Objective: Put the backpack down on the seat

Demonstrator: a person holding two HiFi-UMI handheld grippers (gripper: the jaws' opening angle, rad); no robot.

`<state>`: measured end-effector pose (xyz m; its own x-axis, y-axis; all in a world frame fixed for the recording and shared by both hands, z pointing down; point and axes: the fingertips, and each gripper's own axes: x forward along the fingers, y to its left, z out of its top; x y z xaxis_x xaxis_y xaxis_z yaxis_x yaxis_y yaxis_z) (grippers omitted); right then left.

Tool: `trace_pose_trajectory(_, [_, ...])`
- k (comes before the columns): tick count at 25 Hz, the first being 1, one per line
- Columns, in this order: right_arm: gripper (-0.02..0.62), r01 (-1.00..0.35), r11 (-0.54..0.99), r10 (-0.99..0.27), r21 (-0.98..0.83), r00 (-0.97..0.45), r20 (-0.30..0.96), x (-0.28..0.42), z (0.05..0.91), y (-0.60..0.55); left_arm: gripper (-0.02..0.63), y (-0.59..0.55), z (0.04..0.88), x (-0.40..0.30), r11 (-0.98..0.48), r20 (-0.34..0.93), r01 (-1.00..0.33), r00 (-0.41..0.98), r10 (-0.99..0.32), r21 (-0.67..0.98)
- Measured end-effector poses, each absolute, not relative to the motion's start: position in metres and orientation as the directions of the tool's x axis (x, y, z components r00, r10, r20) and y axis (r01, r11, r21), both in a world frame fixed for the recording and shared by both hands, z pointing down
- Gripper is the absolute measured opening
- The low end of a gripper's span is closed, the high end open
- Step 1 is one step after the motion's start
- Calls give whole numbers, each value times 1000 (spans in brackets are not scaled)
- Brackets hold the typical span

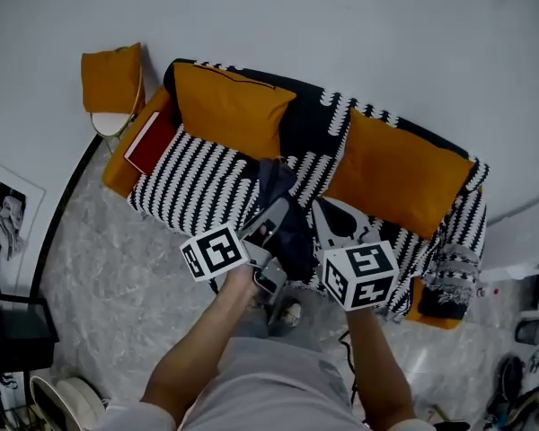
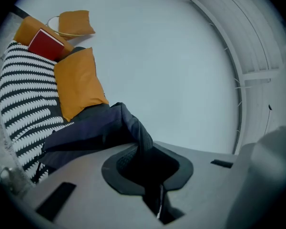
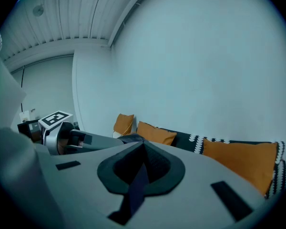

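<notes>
Dark navy backpack (image 1: 286,218) sits centre frame in the head view, held up between both tools over the front of the striped sofa seat (image 1: 193,187); can't tell if its bottom touches. Left hand-held gripper (image 2: 150,168) is clenched on a bunched fold of the bag's fabric (image 2: 105,128). Right hand-held gripper (image 3: 140,171) is clamped on a thin blue strap (image 3: 138,187). The bag looks soft and floppy, sagging with no stiff frame, and probably light to moderate. The fabric fold may slip, so the strap or top handle is the better hold. Orange cushions (image 1: 229,106) sit behind, leaving the seat middle free.
</notes>
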<state>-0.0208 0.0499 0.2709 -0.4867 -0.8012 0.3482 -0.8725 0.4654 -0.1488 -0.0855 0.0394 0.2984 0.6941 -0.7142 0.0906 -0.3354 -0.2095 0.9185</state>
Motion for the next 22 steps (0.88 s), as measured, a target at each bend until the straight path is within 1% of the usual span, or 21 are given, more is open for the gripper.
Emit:
trace_pose_trajectory(5, [2, -872, 465, -801, -152, -488, 347, -14, 280, 24, 35, 7, 314, -80, -186, 93, -329, 676, -731, 926])
trace_pose_trajectory(11, [2, -874, 459, -786, -161, -484, 384, -9, 299, -15, 35, -31, 337, -78, -164, 105, -330, 664, -740, 930])
trace_pose_trajectory(22, [2, -871, 454, -748, -188, -487, 451, -3, 333, -100, 35, -111, 394, -78, -69, 173, -340, 630, -757, 938])
